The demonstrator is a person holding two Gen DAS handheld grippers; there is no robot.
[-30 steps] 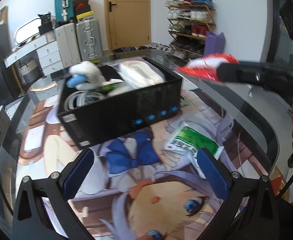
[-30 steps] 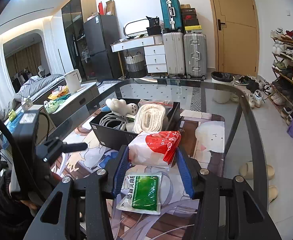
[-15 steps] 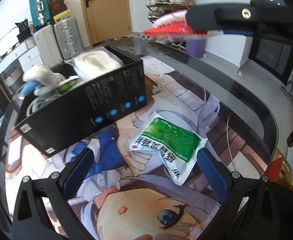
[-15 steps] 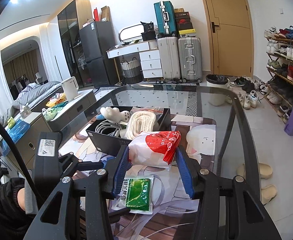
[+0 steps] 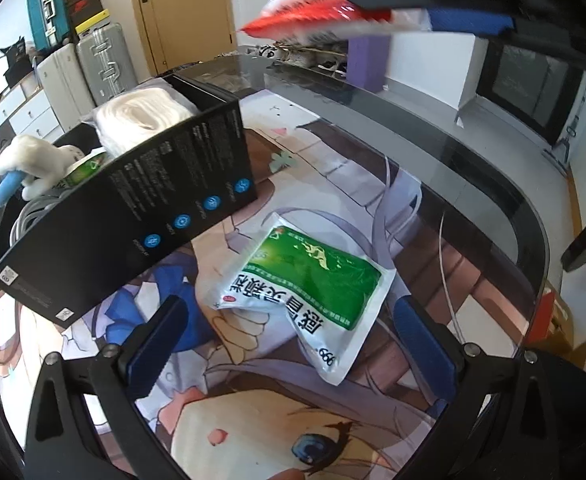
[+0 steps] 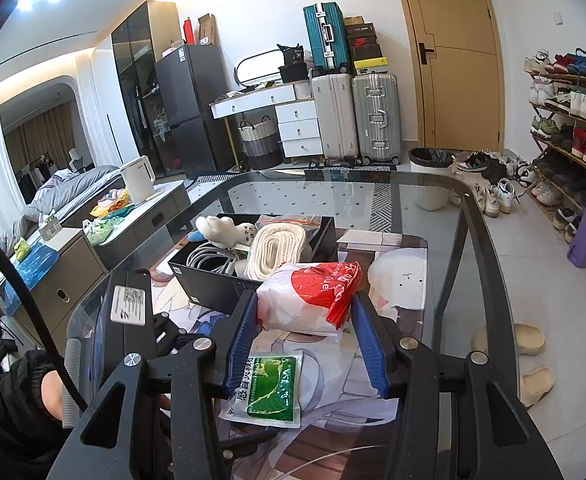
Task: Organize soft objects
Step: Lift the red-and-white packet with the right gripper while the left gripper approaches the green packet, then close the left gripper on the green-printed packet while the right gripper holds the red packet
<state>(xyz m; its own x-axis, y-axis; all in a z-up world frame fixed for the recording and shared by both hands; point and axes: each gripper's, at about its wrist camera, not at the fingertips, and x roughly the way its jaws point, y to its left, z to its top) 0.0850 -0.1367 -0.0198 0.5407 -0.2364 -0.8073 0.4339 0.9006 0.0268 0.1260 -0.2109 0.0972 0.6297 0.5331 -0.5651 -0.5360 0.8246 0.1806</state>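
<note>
Two grippers, two loose packets, one black box. Nearest, in the left wrist view: left gripper (image 5: 289, 336) spread wide, pinching nothing, angled down at the printed mat (image 5: 333, 168). One green-and-white sachet (image 5: 309, 284) flat on the mat, between and just ahead of the spread blue pads (image 5: 161, 340), touching neither. In the right wrist view: right gripper (image 6: 303, 334) pressed onto one red-and-white bag (image 6: 309, 296), held clear above the mat with the sachet below it. Beyond: black box (image 6: 213, 280) on the glass table (image 6: 473, 216), holding one white rope coil (image 6: 277, 248), one bundle of grey cable (image 6: 209, 258), one white plush toy (image 6: 223, 230). Farthest: three suitcases (image 6: 357, 116) by the wall.
</note>
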